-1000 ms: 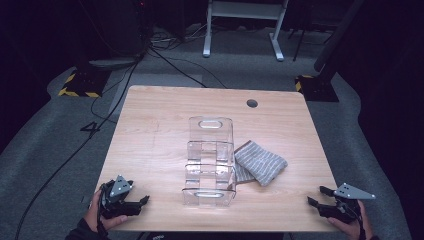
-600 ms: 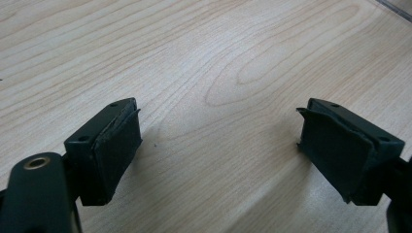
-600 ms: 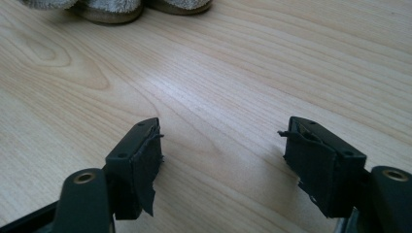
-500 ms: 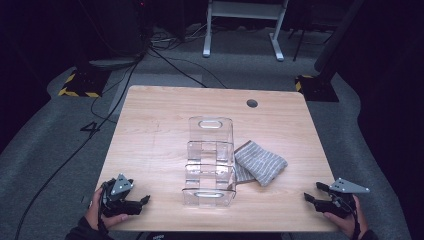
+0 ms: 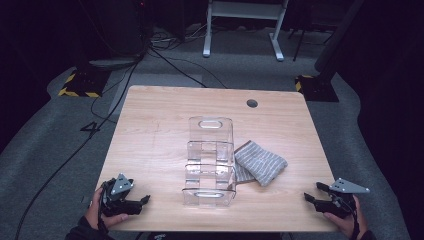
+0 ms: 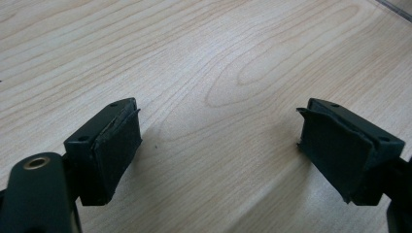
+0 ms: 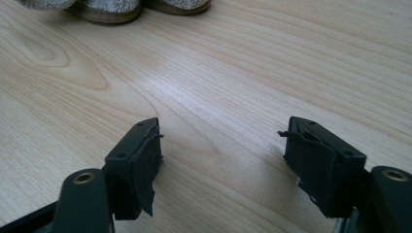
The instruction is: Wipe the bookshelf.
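A clear plastic organiser [image 5: 210, 160] with stepped compartments stands in the middle of the wooden table [image 5: 150, 130]. A folded grey striped cloth [image 5: 261, 164] lies against its right side, and its edge [image 7: 104, 10] shows at the top of the right gripper view. My left gripper [image 5: 143, 201] rests at the table's front left corner, held by a hand, jaws open over bare wood [image 6: 218, 131]. At the front right corner my right gripper [image 5: 311, 192] is also open with nothing between its pads [image 7: 145, 165].
A round cable hole [image 5: 252, 103] sits near the table's far right. Beyond the table, cables [image 5: 165, 55] run over the grey floor, and a white frame stand [image 5: 240, 30] is at the back. A yellow-black striped base [image 5: 80, 82] lies at the far left.
My right gripper has drifted slightly left and forward onto the table corner. The left gripper has barely shifted.
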Demonstrator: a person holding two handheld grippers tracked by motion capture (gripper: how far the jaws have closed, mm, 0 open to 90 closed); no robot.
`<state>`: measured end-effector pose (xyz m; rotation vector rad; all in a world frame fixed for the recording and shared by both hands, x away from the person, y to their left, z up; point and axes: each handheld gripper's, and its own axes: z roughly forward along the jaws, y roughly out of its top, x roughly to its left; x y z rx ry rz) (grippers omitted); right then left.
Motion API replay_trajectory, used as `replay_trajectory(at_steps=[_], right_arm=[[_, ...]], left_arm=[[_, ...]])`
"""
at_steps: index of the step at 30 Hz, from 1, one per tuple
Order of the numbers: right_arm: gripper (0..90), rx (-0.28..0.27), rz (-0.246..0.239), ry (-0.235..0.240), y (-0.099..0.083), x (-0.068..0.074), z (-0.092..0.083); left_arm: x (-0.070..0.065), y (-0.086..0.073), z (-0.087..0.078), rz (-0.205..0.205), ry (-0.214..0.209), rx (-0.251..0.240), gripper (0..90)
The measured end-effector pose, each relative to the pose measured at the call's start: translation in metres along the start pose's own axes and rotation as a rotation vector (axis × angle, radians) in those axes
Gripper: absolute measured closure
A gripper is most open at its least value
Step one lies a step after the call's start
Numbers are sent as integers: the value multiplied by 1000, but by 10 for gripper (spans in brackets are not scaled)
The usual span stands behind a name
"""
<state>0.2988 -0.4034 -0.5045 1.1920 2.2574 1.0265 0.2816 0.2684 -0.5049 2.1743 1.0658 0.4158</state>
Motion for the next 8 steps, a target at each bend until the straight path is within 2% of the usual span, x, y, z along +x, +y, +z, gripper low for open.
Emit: replay_trajectory(at_steps=[8], right_arm=[[293,0,1,-1,0,0,0]], left_arm=[[0,0,0,-4,1,2,150]])
